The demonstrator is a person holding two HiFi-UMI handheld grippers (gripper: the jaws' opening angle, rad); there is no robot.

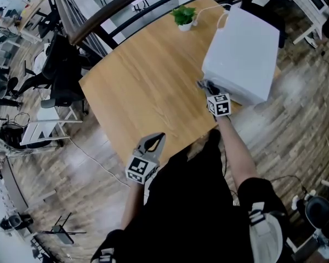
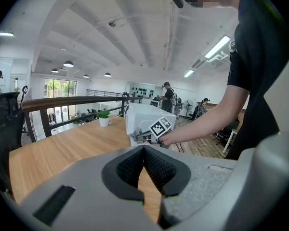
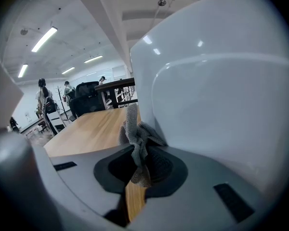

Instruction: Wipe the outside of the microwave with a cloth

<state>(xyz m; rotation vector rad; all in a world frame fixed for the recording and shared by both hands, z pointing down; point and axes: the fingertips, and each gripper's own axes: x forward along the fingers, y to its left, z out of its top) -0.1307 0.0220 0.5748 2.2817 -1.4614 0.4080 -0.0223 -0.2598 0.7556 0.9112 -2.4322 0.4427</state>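
Note:
The white microwave (image 1: 244, 53) stands at the right end of the wooden table (image 1: 148, 81). My right gripper (image 1: 207, 88) is shut on a grey cloth (image 3: 135, 134) and holds it against the microwave's near left corner (image 3: 207, 109). In the left gripper view the microwave (image 2: 142, 119) and the right gripper (image 2: 143, 137) show across the table. My left gripper (image 1: 153, 143) hangs at the table's near edge, away from the microwave, jaws shut with nothing between them (image 2: 144, 163).
A small potted plant (image 1: 183, 16) stands at the table's far edge, with a white cable (image 1: 211, 7) running to the microwave. A dark railing (image 1: 115, 4) borders the far side. Office chairs (image 1: 57, 64) stand left of the table. People stand in the background.

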